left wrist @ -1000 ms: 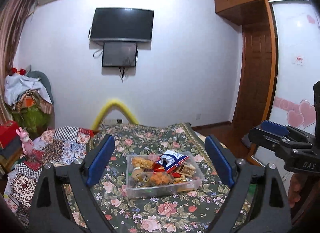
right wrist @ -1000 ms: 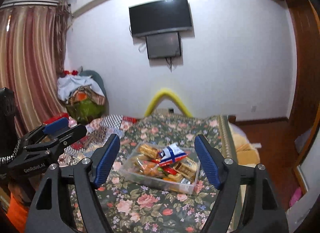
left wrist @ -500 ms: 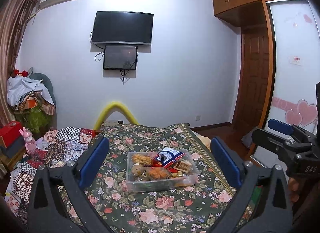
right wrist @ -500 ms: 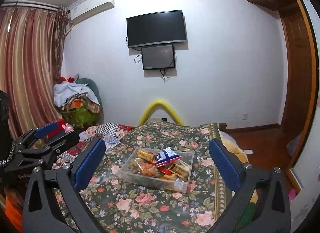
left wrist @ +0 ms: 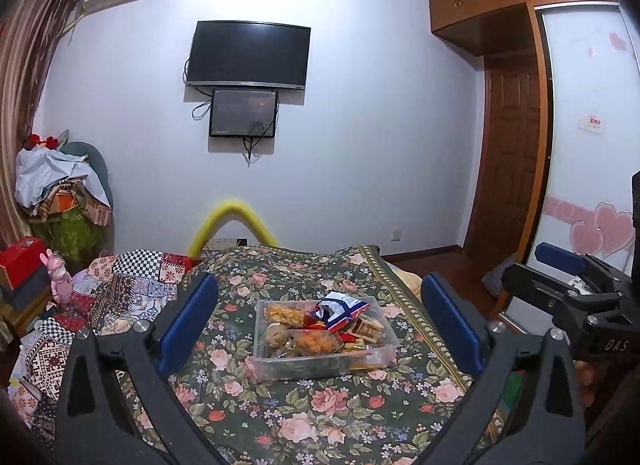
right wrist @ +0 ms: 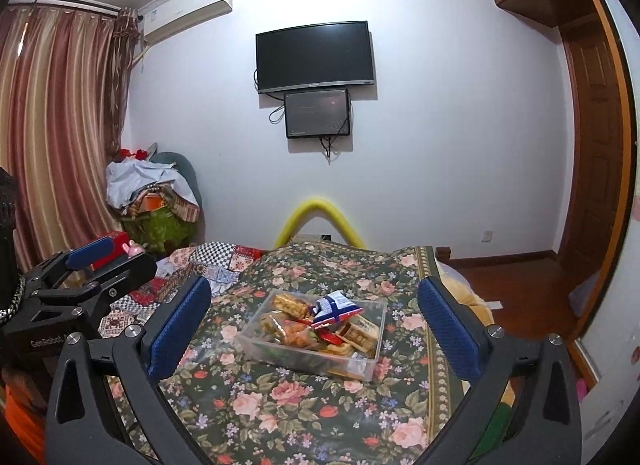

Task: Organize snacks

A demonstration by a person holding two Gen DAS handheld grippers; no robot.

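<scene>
With the left gripper [left wrist: 320, 325] and right gripper [right wrist: 314, 319] both just opened wide and empty, the snack-filled clear bin [left wrist: 320, 365] at twelve o'clock on the floral bedspread [left wrist: 304, 417] suggests sorting looks finished.

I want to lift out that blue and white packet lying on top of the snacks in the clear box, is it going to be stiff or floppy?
Probably floppy: the blue and white packet looks crinkled and puffy. Likely light, since it perches on the other snacks in the clear box. Its glossy film may slip.
</scene>
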